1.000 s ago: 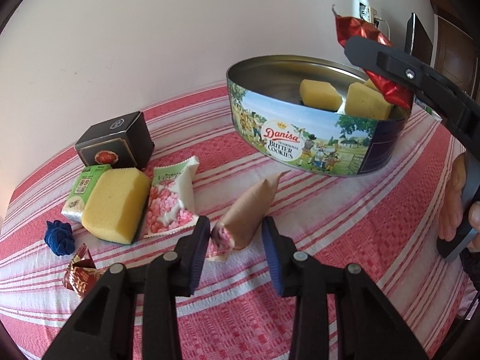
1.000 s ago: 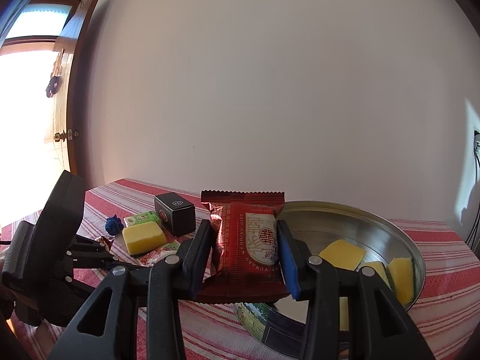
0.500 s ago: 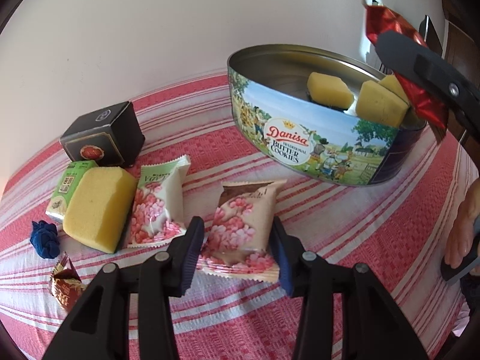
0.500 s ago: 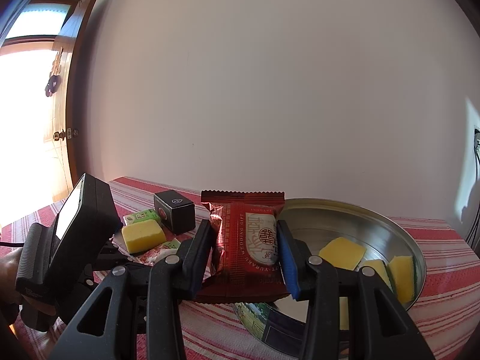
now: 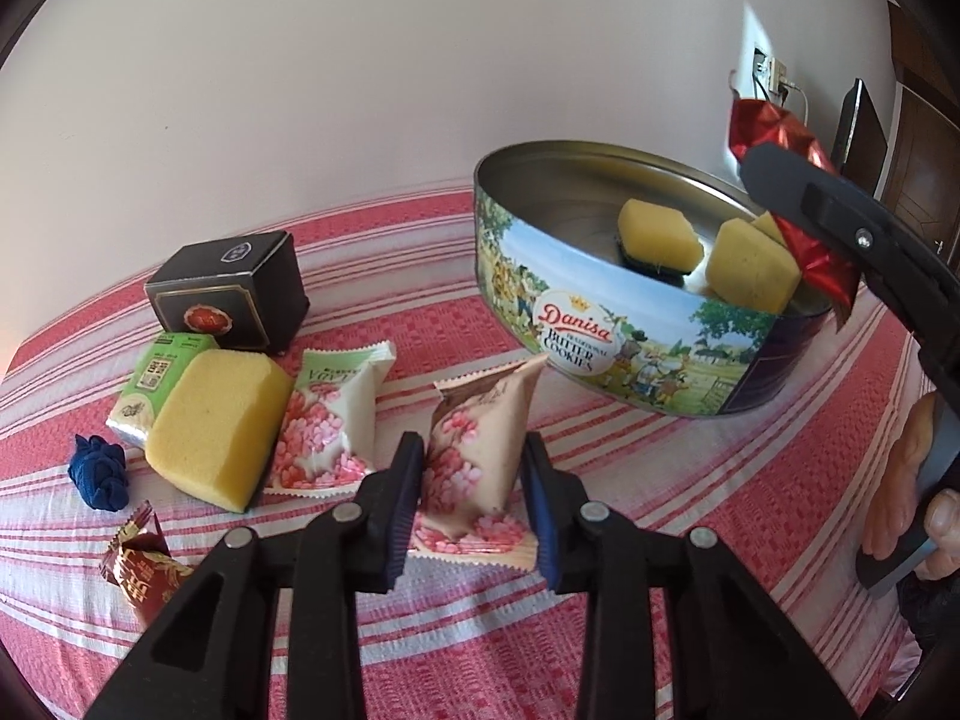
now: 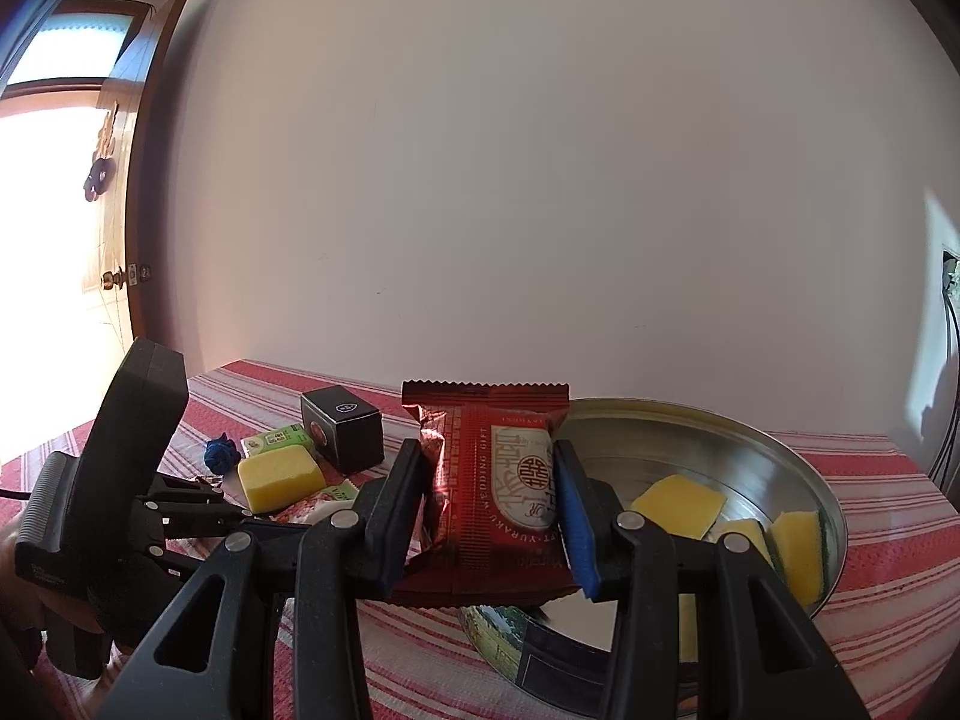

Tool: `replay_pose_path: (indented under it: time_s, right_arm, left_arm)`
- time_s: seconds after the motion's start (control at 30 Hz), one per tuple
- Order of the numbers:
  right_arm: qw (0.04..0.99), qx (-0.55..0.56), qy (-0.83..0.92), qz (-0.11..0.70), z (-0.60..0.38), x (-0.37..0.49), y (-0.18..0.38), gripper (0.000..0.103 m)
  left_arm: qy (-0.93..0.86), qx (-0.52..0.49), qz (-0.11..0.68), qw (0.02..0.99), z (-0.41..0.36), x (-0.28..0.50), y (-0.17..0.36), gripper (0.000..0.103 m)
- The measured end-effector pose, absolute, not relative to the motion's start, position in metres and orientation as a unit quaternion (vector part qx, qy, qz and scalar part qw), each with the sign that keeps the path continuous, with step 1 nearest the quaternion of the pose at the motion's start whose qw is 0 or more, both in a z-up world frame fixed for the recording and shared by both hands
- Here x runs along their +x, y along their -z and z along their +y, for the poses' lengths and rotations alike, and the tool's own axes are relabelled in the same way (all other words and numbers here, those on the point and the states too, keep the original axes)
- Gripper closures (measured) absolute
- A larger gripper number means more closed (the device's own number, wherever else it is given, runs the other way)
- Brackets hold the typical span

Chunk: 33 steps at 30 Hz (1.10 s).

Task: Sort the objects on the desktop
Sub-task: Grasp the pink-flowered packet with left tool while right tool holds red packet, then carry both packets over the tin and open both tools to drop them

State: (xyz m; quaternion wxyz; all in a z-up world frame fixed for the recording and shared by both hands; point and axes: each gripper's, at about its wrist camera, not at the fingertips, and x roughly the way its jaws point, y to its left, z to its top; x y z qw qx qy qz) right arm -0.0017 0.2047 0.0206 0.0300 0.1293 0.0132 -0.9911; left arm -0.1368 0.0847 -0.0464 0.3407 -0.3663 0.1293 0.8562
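Observation:
My left gripper (image 5: 471,495) is shut on a beige snack packet with pink print (image 5: 477,462), one end tilted up off the cloth. My right gripper (image 6: 495,510) is shut on a red wedding-gift packet (image 6: 498,486), held above the near rim of the round Danisa cookie tin (image 6: 798,462). The tin (image 5: 600,324) holds three yellow sponges (image 5: 660,237). In the left wrist view the right gripper's finger and the red packet (image 5: 804,240) hang over the tin's right side.
On the red striped cloth (image 5: 720,480) lie a white and pink packet (image 5: 330,420), a yellow sponge (image 5: 216,420), a green packet (image 5: 159,366), a black box (image 5: 231,291), a blue cloth ball (image 5: 99,474) and a small red candy packet (image 5: 141,570). A wall is close behind.
The left gripper has closed on the beige packet and tipped it up from lying flat. The right gripper holds the red packet still over the tin.

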Motion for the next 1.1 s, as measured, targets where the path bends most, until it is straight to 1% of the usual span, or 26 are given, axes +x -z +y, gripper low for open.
replay_pose_path:
  time_s: [0.1,0.2,0.33,0.43,0.57,0.67,0.8,0.97,1.1]
  right_arm:
    - [0.029,0.131,0.991,0.007,0.208,0.0,-0.021,0.058]
    - [0.02,0.116,0.993,0.006,0.212,0.007,-0.026,0.058]
    - [0.001,0.098,0.995,-0.013,0.231,0.012,-0.033,0.058]
    - [-0.01,0.103,0.994,-0.032,0.246,0.011,-0.034,0.058]
    - [-0.028,0.103,0.993,-0.044,0.264,0.01,-0.037,0.058]
    - [-0.049,0.097,0.993,-0.039,0.28,0.015,-0.038,0.058]
    - [-0.083,0.102,0.991,-0.031,0.309,0.016,-0.035,0.058]
    - [-0.123,0.11,0.986,-0.029,0.344,0.014,-0.034,0.058]
    - [-0.139,0.121,0.982,-0.029,0.352,0.001,-0.03,0.058]
  left_arm:
    - [-0.864,-0.353,0.099,0.344,0.074,-0.136,0.04,0.07]
    - [-0.876,-0.313,0.062,0.362,0.066,-0.125,0.028,0.07]
    - [-0.896,-0.254,0.064,0.36,0.077,-0.108,0.014,0.07]
    - [-0.9,-0.227,0.042,0.369,0.085,-0.103,-0.001,0.07]
    - [-0.896,-0.222,0.019,0.383,0.102,-0.107,-0.014,0.07]
    - [-0.892,-0.219,0.01,0.395,0.12,-0.108,-0.019,0.07]
    - [-0.893,-0.211,0.022,0.397,0.147,-0.102,-0.023,0.07]
    - [-0.889,-0.227,0.028,0.398,0.182,-0.099,-0.021,0.07]
    - [-0.888,-0.24,0.031,0.391,0.201,-0.096,-0.017,0.07]
